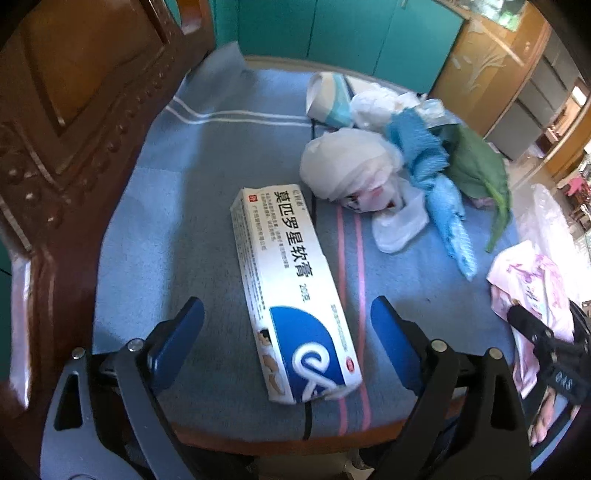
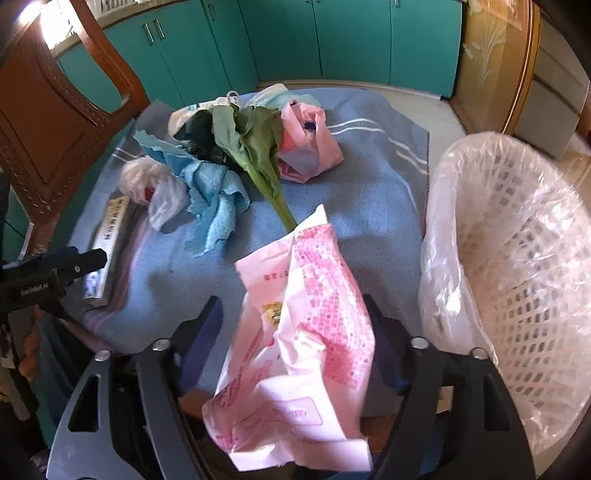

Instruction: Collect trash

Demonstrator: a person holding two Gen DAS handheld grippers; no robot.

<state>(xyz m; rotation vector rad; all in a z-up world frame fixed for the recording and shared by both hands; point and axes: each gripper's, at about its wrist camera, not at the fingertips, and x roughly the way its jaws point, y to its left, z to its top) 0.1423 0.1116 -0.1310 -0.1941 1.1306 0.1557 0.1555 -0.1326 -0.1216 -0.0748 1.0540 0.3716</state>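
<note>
A white plastic lattice wastebasket [image 2: 517, 266] lined with a clear bag stands beside the blue striped cloth [image 1: 207, 206]. On that cloth, the left hand-held gripper [image 1: 287, 328] gapes around a white-and-blue ointment carton [image 1: 291, 291], pads clear. The right hand-held gripper [image 2: 293, 332] stands parted around a pink-and-white plastic wrapper [image 2: 306, 332]; grip unclear.

Daylight enters from the right and far side, washing out the floor [image 1: 532, 184] and putting glare on the chair back [image 2: 48, 22]. Colours look cool. Fisheye bending curves the edges into dark corners; the pink wrapper [image 2: 303, 332] nearby is slightly blurred.
</note>
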